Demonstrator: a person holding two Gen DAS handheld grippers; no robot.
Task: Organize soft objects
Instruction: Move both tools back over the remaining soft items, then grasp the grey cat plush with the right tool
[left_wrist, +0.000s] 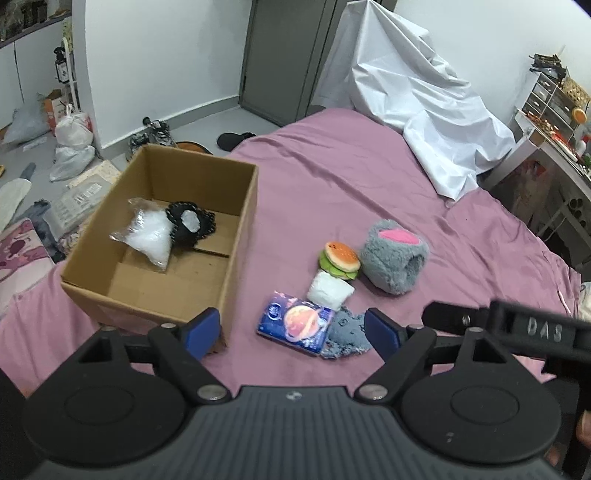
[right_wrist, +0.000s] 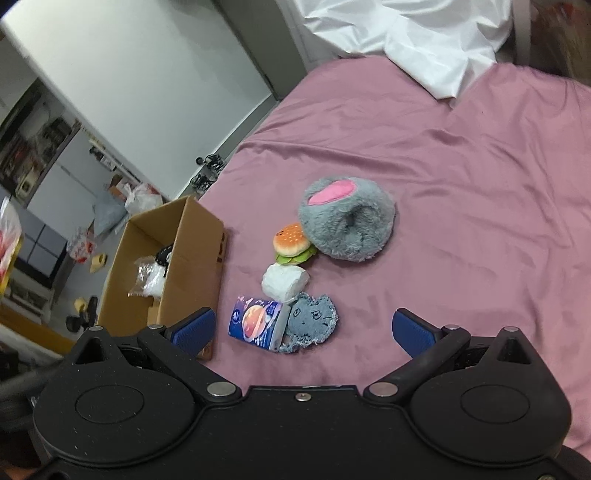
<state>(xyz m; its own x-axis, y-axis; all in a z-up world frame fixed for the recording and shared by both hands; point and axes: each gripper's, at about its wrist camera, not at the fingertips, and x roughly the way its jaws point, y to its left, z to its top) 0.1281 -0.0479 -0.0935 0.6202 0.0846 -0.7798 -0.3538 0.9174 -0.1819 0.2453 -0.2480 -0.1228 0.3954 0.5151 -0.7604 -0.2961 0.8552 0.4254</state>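
Note:
A cardboard box (left_wrist: 242, 206) (right_wrist: 201, 258) stands on the pink bed and holds a clear bag of white stuffing (left_wrist: 151, 236) and a black item (left_wrist: 190, 225). To its right lie a blue tissue pack (left_wrist: 295, 325) (right_wrist: 255, 321), a blue-grey cloth (left_wrist: 347, 334) (right_wrist: 312, 317), a white packet (left_wrist: 330, 290) (right_wrist: 284, 282), a burger toy (left_wrist: 340, 258) (right_wrist: 291, 243) and a grey plush slipper (left_wrist: 393, 254) (right_wrist: 345, 219). My left gripper (left_wrist: 291, 330) is open and empty above the tissue pack. My right gripper (right_wrist: 303, 328) is open and empty just short of the cloth.
A white sheet (left_wrist: 417, 96) (right_wrist: 399, 33) is heaped at the bed's far end. Bags and shoes (left_wrist: 74, 136) lie on the floor left of the bed. A cluttered shelf (left_wrist: 554, 122) stands at the right. The right gripper's arm (left_wrist: 517, 328) shows in the left wrist view.

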